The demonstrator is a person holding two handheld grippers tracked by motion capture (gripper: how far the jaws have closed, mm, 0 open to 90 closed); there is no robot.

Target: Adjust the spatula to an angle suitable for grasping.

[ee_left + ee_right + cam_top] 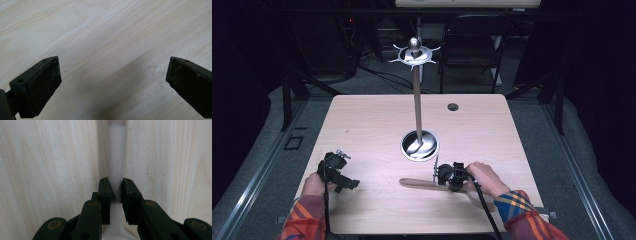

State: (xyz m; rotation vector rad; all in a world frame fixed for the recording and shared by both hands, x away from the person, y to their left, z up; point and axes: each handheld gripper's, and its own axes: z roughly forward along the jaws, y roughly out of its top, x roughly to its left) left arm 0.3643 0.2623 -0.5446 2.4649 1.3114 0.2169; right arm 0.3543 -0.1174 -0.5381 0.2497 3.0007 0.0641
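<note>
A long wooden utensil (417,183) lies flat near the table's front edge, its handle pointing left. My right gripper (437,176) is shut on that handle, held by a hand in a plaid sleeve. In the right gripper view the pale handle (116,152) runs straight up between the two pads, and my right gripper (116,186) pinches it from both sides. My left gripper (345,170) hovers at the front left. In the left gripper view my left gripper (113,80) stands wide open over bare wood, nothing between its fingers.
A tall metal stand with a round shiny base (419,145) rises from the middle of the wooden table (362,120); a ring of hooks (414,54) crowns its pole. A cable hole (453,106) sits at the back right. A dark chair (472,45) stands beyond the table.
</note>
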